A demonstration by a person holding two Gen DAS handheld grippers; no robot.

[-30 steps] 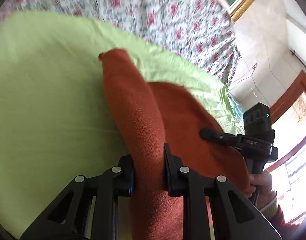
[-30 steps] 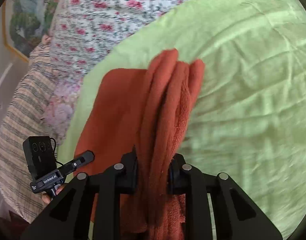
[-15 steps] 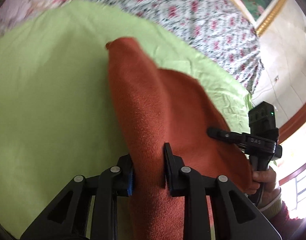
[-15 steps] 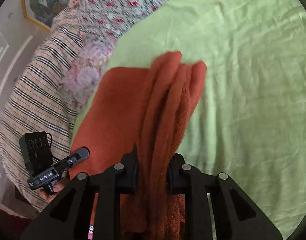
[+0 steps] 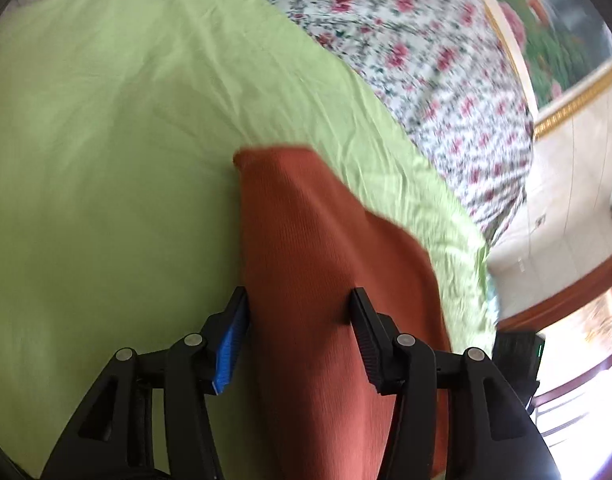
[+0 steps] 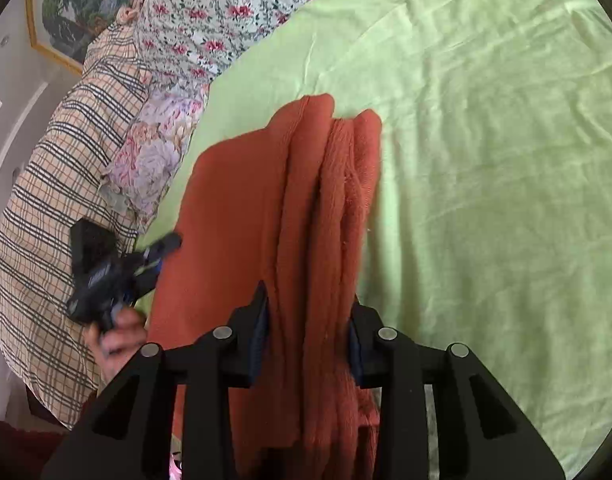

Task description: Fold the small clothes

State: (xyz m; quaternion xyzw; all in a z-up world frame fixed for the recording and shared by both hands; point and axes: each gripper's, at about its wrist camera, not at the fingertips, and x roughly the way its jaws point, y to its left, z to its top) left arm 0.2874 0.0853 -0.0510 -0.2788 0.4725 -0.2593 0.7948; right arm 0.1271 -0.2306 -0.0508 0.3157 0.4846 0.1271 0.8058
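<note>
A rust-orange knitted garment (image 5: 313, 240) lies on the green sheet (image 5: 106, 140). In the left wrist view my left gripper (image 5: 298, 294) straddles one folded edge; its jaws are opening and stand wide, the blue left pad clear of the cloth. In the right wrist view the garment (image 6: 242, 200) shows a flat part on the left and a bunched ridge of folds on the right. My right gripper (image 6: 307, 294) has that ridge between its pads, both still touching the cloth while the jaws are opening. The left gripper (image 6: 162, 248) also shows there at the garment's left edge, held by a hand (image 6: 118, 336).
A floral quilt (image 5: 425, 60) borders the green sheet (image 6: 485, 160) at the far side. A plaid pillow (image 6: 46, 200) and a flowered cushion (image 6: 154, 156) lie by the garment's left side. A framed painting (image 5: 553, 20) hangs on the wall; a wood-framed window (image 5: 585, 320) is at right.
Both hands have come down toward the sheet with the garment. The left jaws went from pinching the fold to wide apart. The right jaws have widened a little around the bunched folds.
</note>
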